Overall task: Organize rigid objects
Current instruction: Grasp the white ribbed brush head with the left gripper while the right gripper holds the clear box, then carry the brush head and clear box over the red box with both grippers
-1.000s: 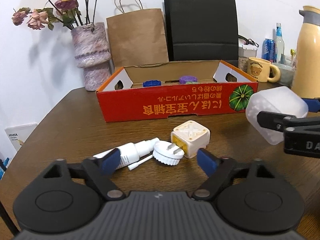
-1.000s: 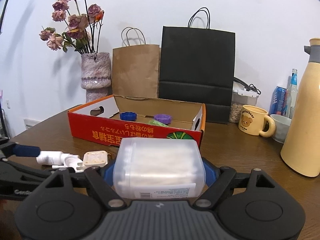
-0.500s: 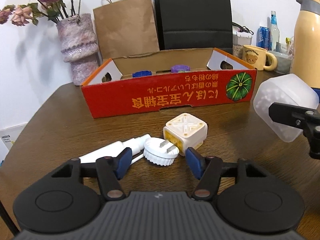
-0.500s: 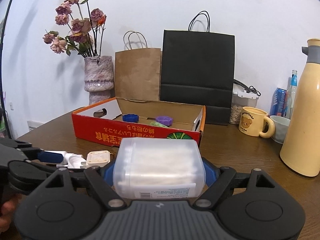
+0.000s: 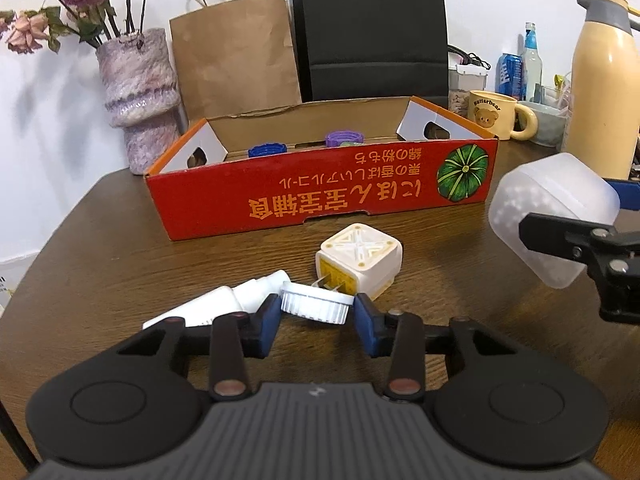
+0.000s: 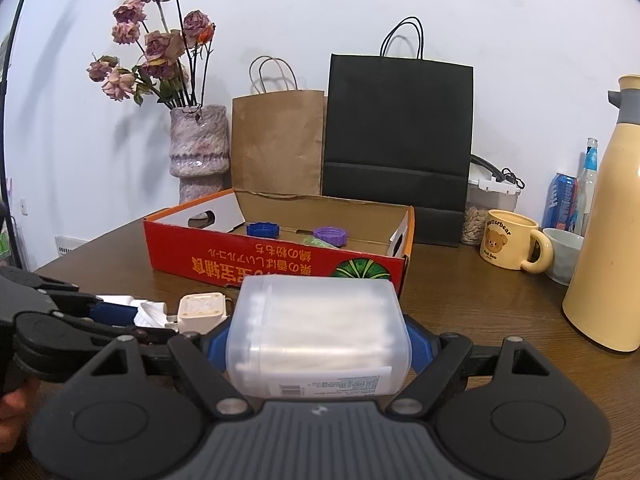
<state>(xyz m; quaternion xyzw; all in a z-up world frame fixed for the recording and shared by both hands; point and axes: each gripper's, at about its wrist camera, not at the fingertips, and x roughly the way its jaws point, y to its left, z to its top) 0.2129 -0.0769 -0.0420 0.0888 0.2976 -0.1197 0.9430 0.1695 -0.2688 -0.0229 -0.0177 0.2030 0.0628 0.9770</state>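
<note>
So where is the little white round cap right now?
The white cap sits on the table, pinched in the left gripper, between the white bottle and cube plug.

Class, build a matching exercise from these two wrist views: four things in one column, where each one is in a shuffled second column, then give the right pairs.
1. white ridged cap
2. clear plastic box
3. purple cap
4. bear mug

A. inside the red cardboard tray
B. between the left tool's pads
C. on the table beside the yellow thermos
D. held in the right tool

Pairs: 1-B, 2-D, 3-A, 4-C
</note>
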